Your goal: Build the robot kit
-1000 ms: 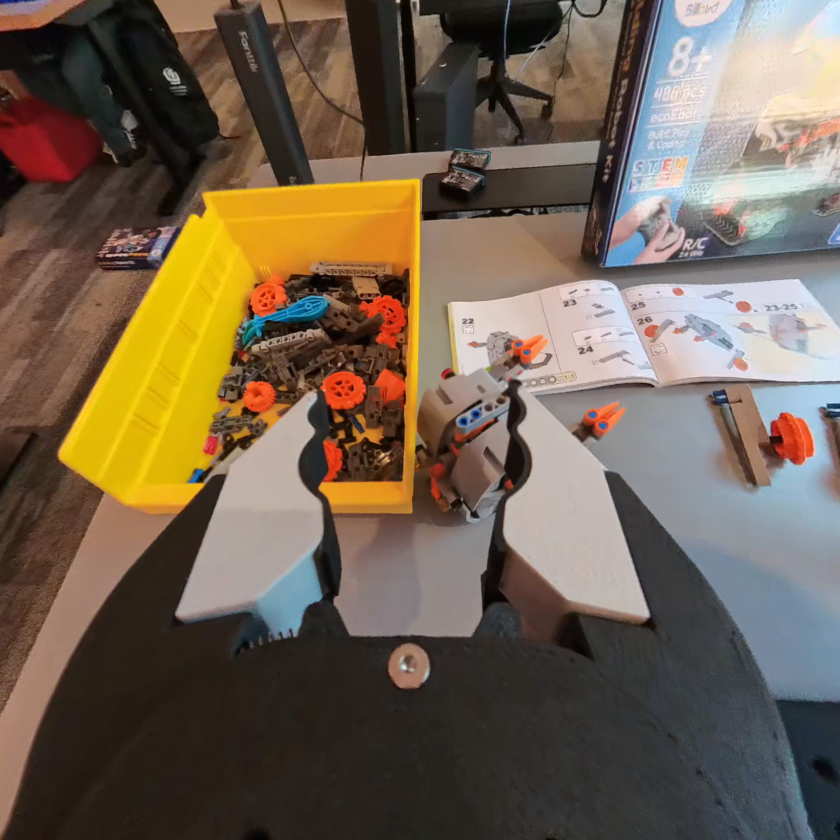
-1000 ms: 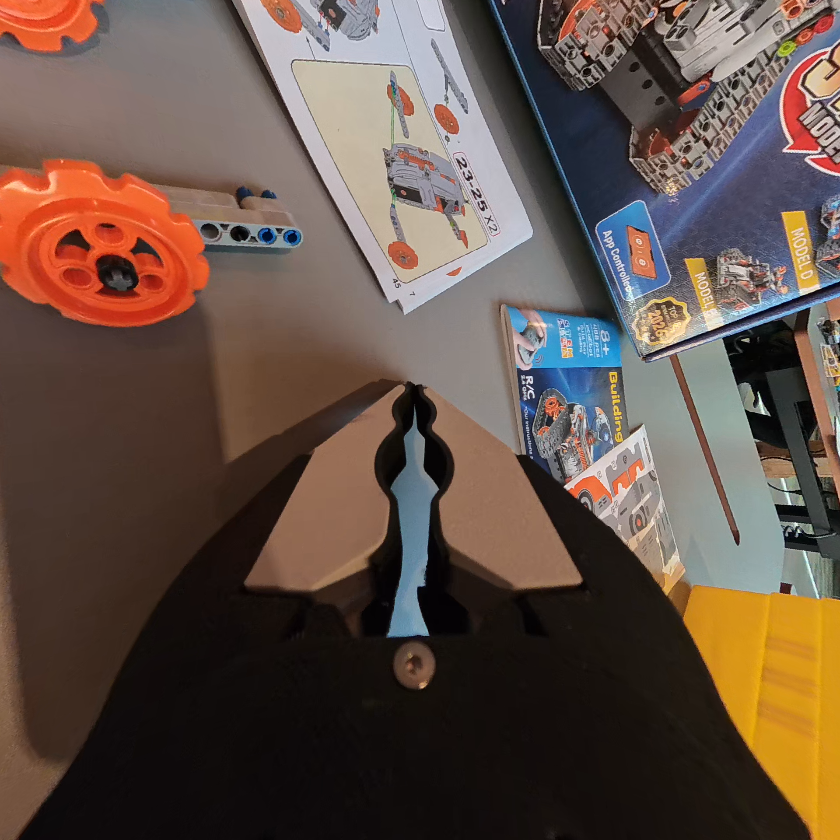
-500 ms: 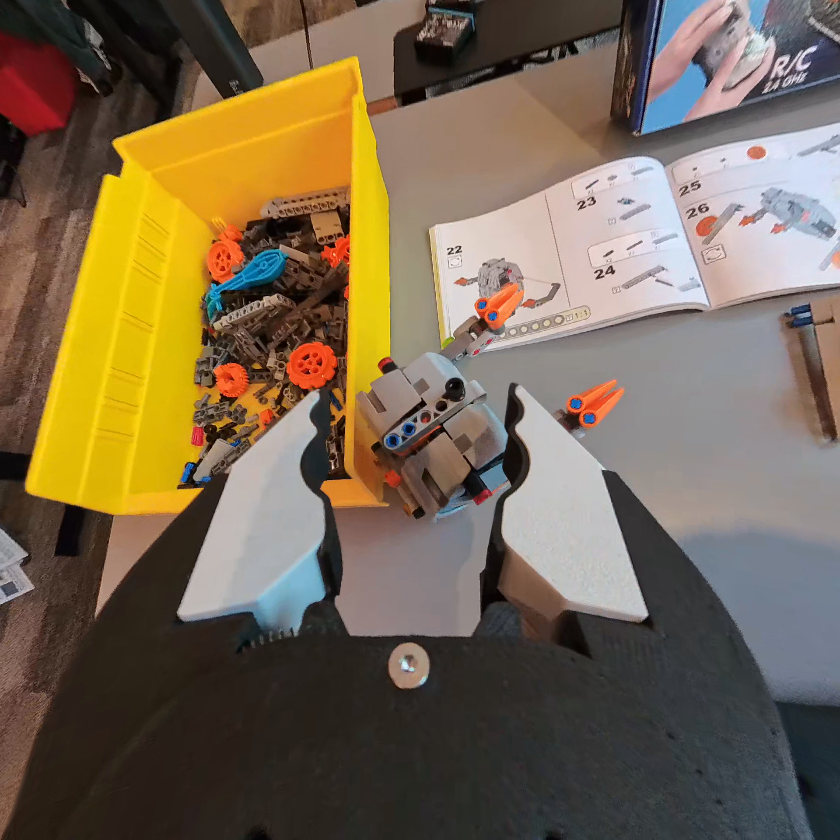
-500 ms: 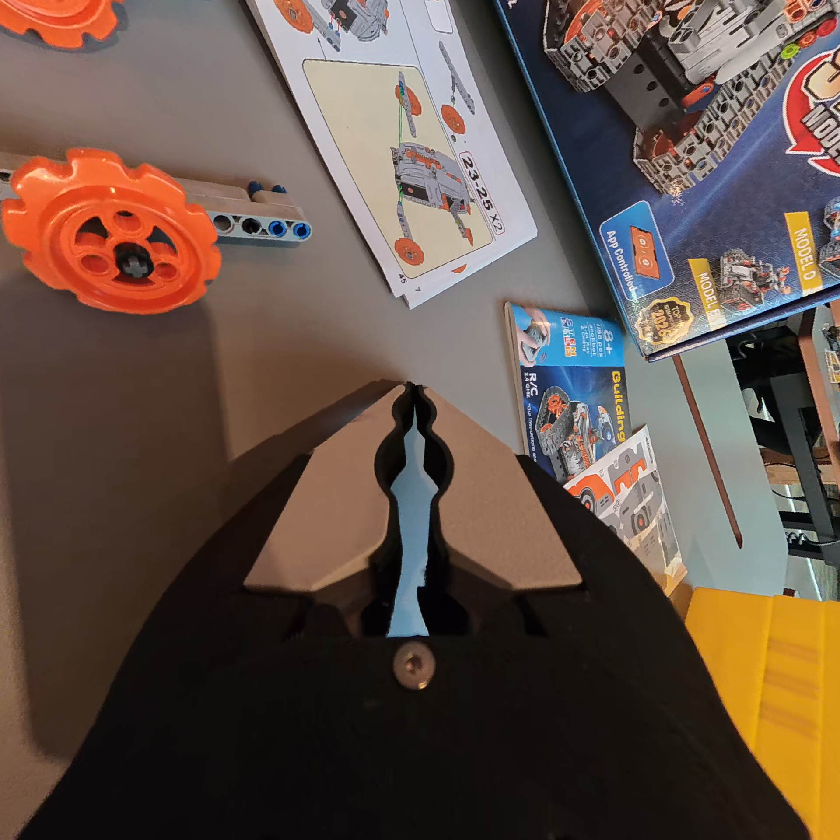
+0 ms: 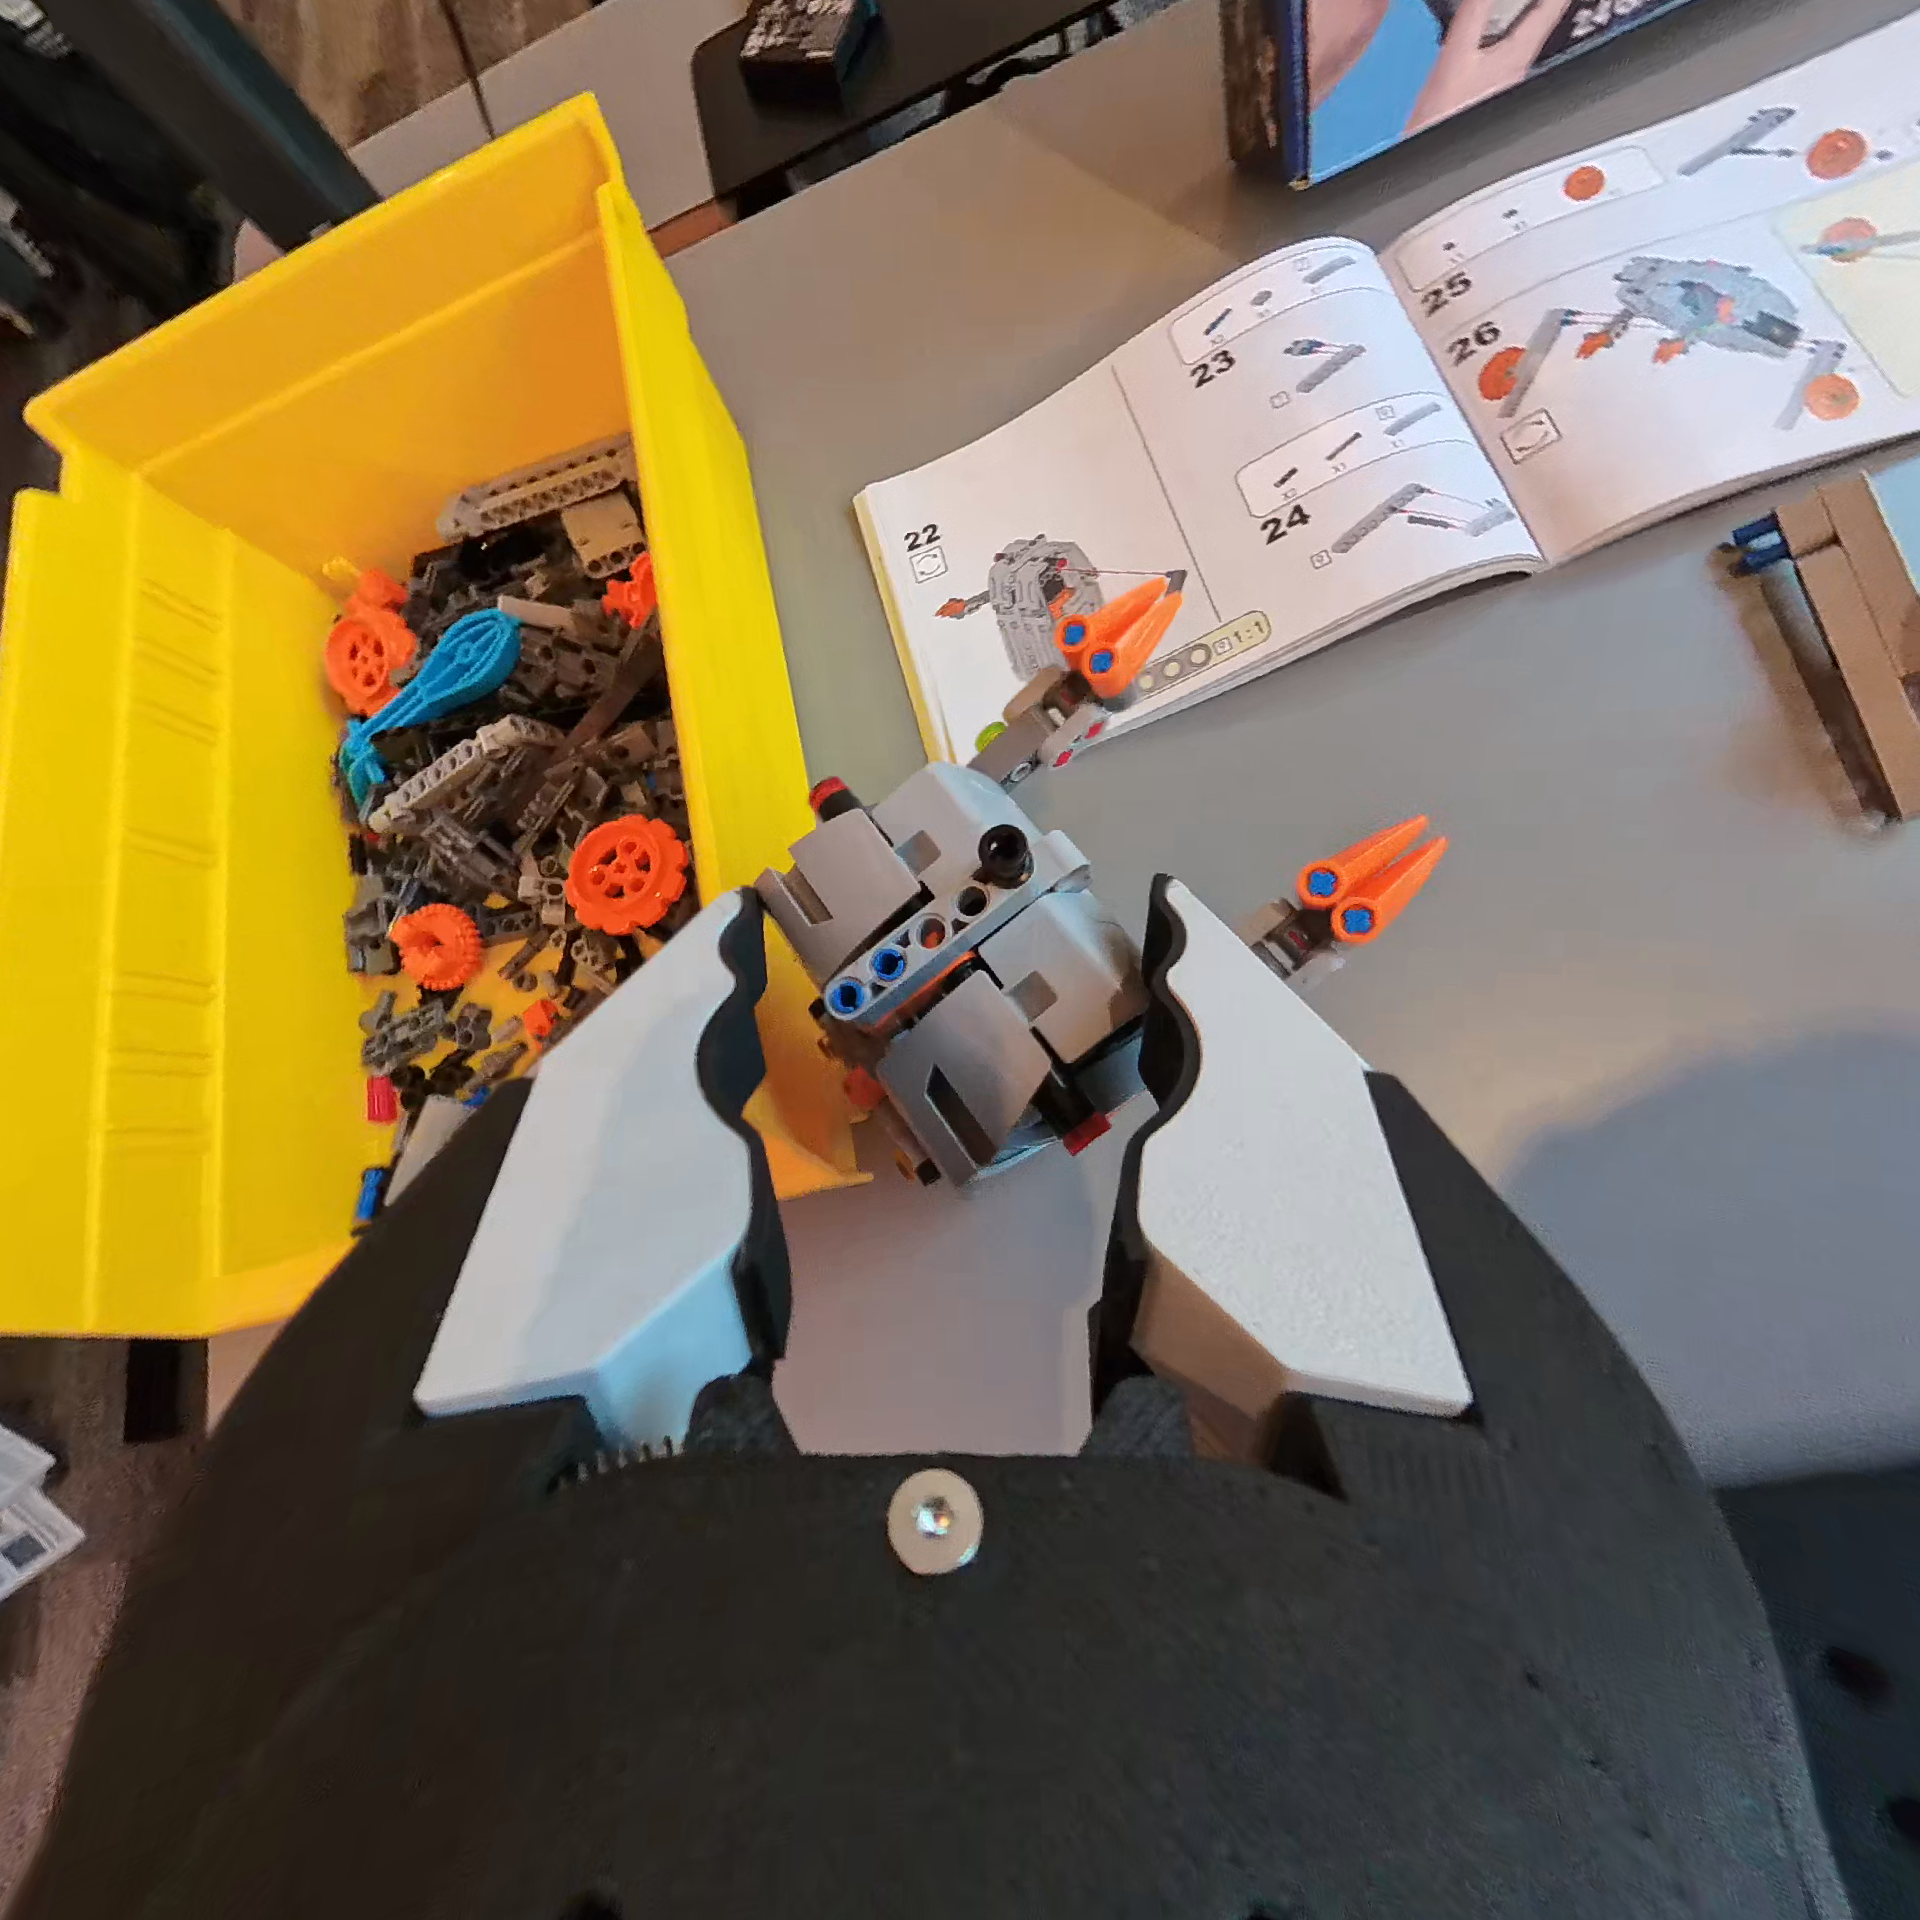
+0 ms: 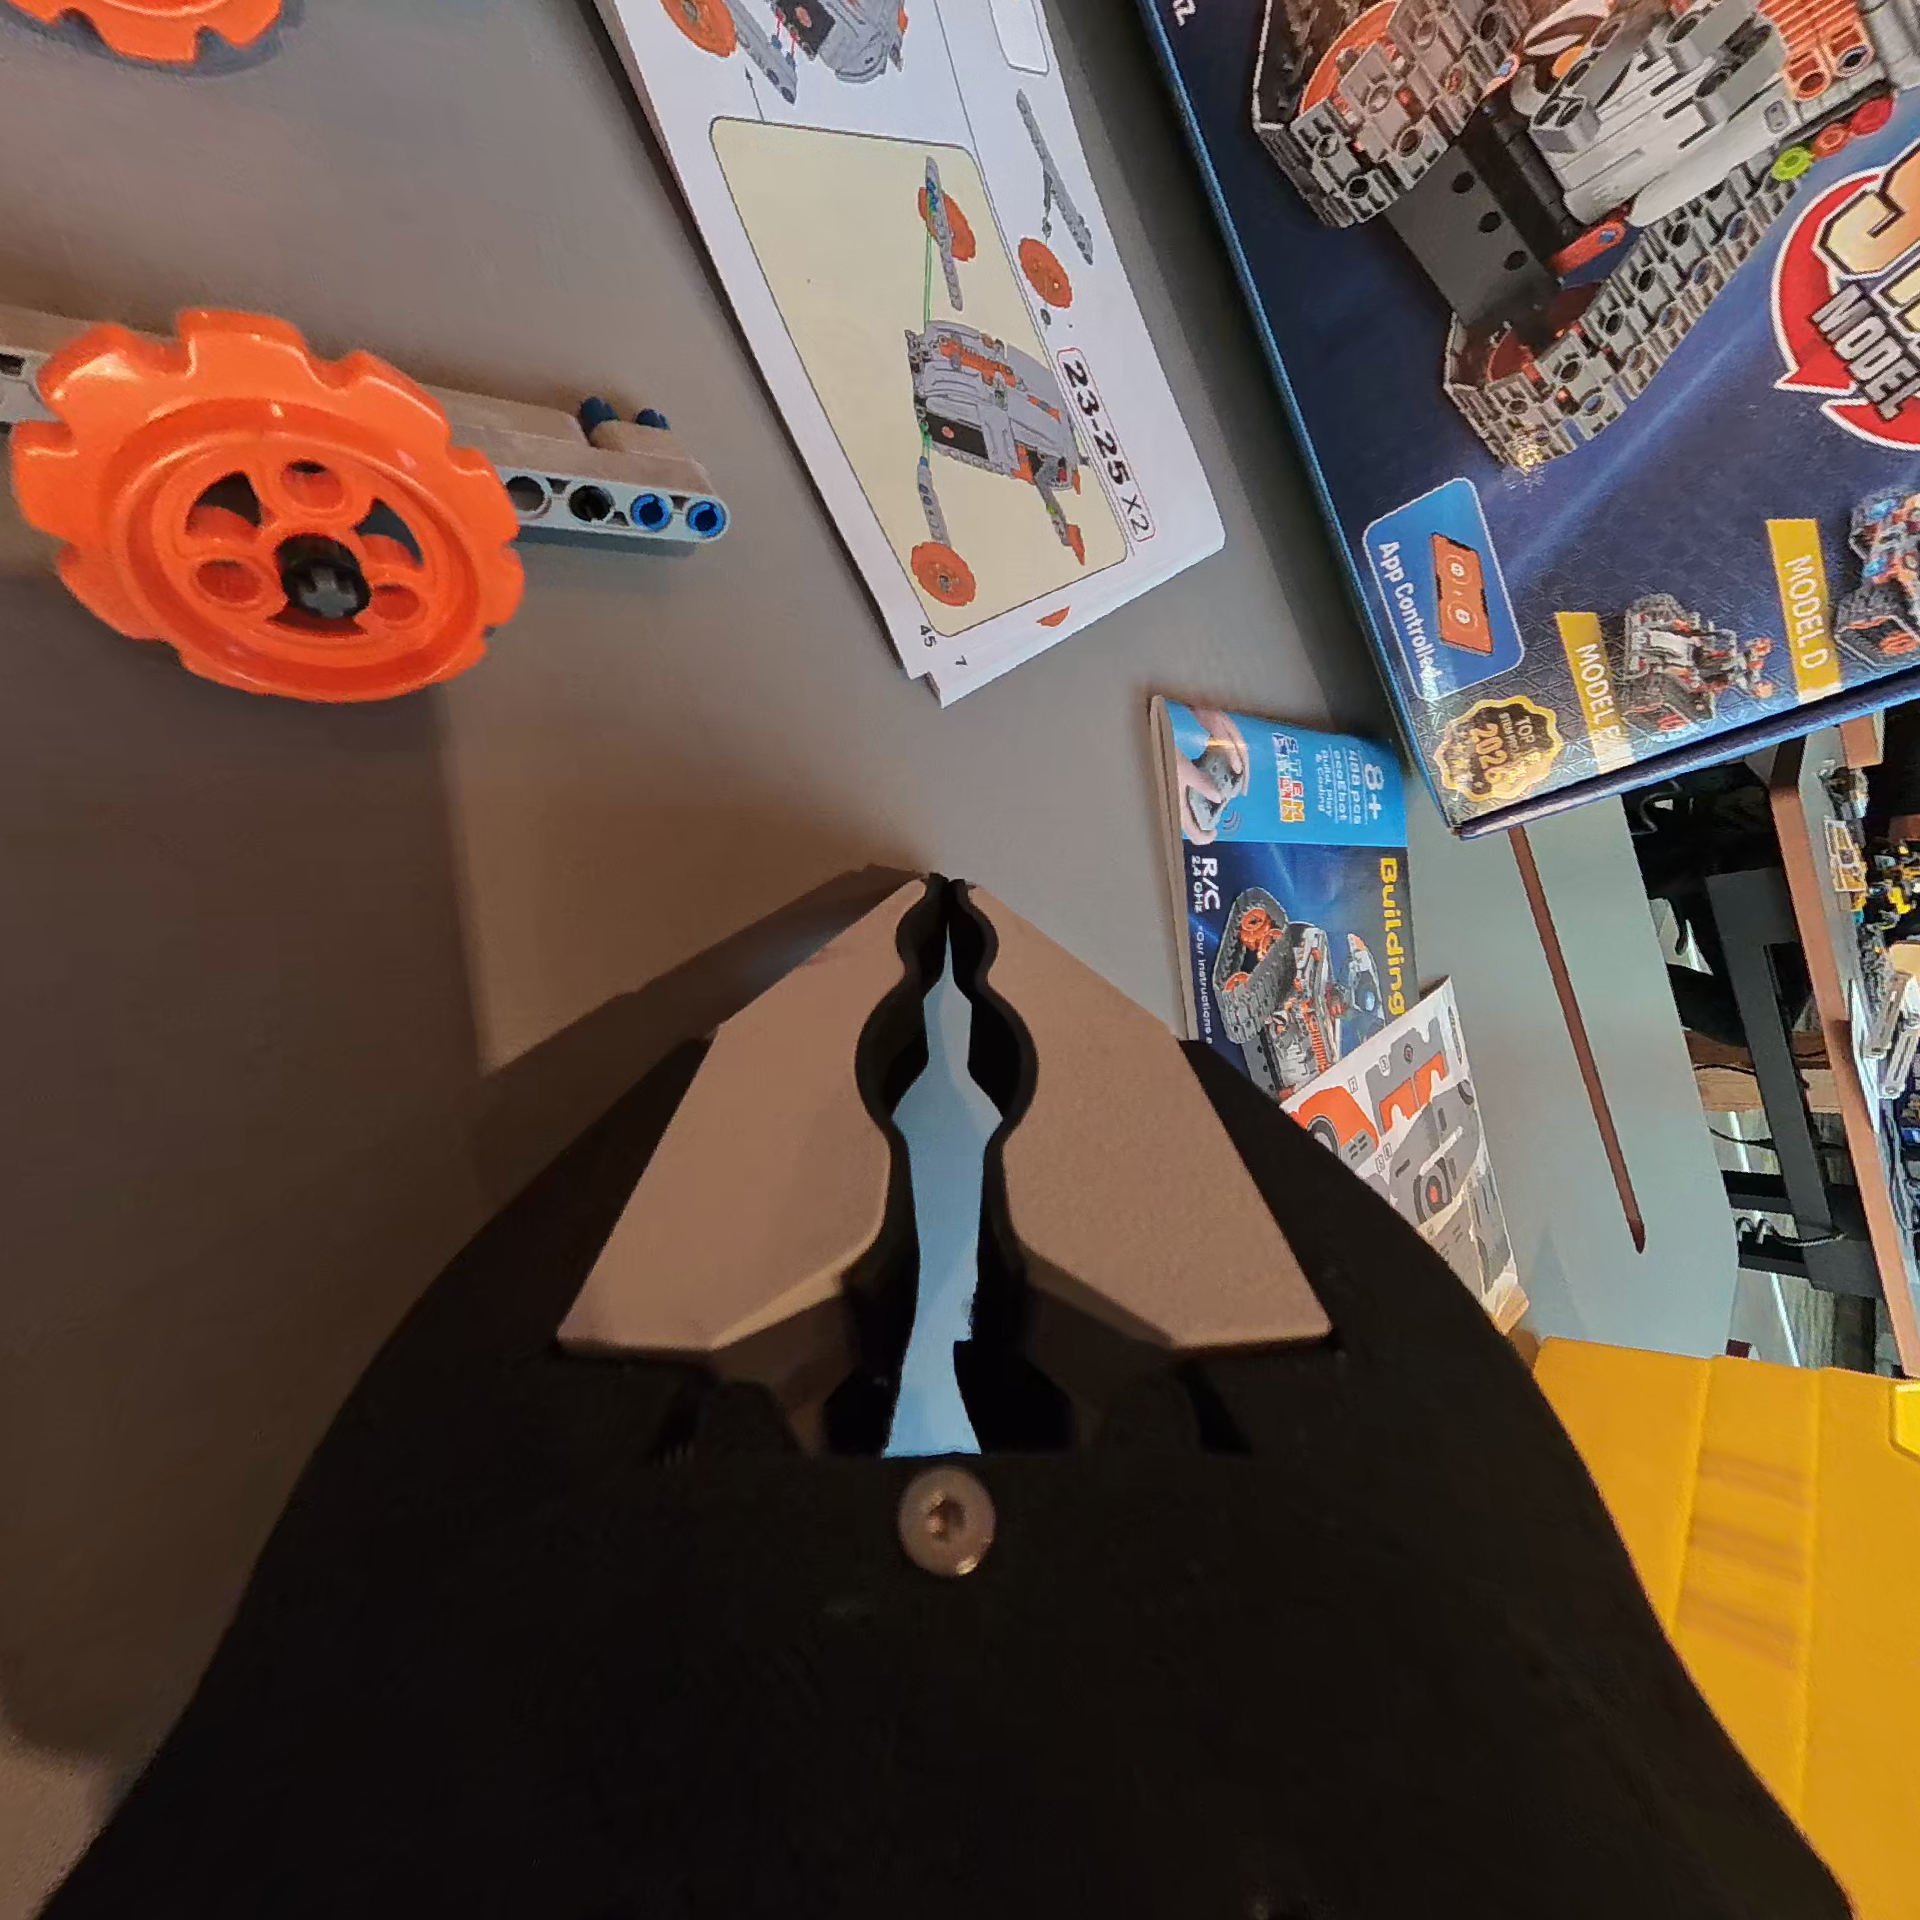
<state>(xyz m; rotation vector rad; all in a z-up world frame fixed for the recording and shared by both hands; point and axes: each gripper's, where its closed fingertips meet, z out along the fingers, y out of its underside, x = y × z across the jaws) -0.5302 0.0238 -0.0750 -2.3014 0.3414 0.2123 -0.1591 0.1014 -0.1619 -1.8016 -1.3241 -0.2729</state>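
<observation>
My left gripper is open, its fingers on either side of a grey brick-built model body with blue pins and orange claws. The model stands on the grey table against the corner of a yellow bin. The right finger looks very close to the model's side; contact is unclear. My right gripper is shut and empty above the table. The nearest thing to it is an orange gear wheel on a grey beam, up and to the left.
The yellow bin holds several loose grey, black, orange and blue parts. An open instruction booklet lies behind the model. In the right wrist view are booklet pages, a blue kit box, small booklets and another yellow bin. My right fingertips sit around 40 centimeters from my left ones. My right gripper's tips are some 10 centimeters from the orange gear wheel.
My left gripper has moved forward and down, so the grey model now sits between its open fingers. My right gripper has drifted slightly; it stays shut.
</observation>
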